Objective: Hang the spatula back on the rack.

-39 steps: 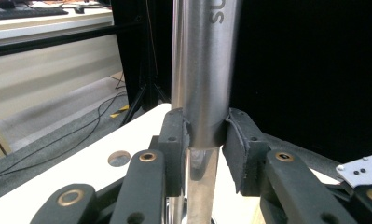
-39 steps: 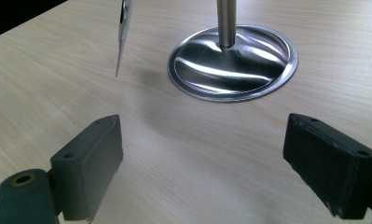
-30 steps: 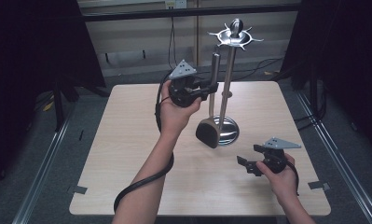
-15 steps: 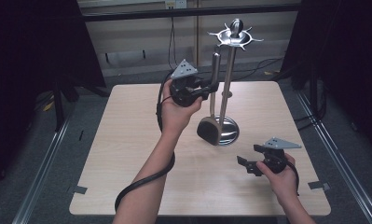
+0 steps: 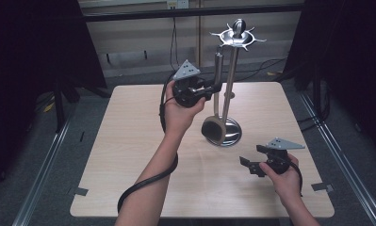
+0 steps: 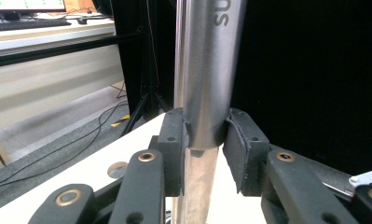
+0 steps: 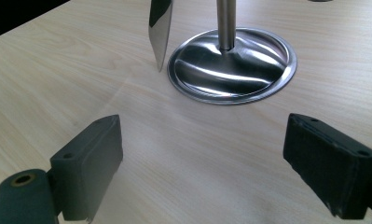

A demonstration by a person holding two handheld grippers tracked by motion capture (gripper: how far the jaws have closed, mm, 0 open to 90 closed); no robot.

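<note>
Left gripper [image 5: 213,87]: clamping the polished steel utensil handle [image 6: 207,70] between both pads, holding it upright beside the round-based steel stand [image 5: 230,134] | Right gripper [image 7: 221,163]: resting with jaws standing wide, nothing between them, stand base lying just ahead.

Your utensil stand [image 5: 229,132] sits right of centre on the table [image 5: 129,155], a spatula [image 5: 216,94] hanging at its left, your right tool [image 5: 249,165] in front.
</note>
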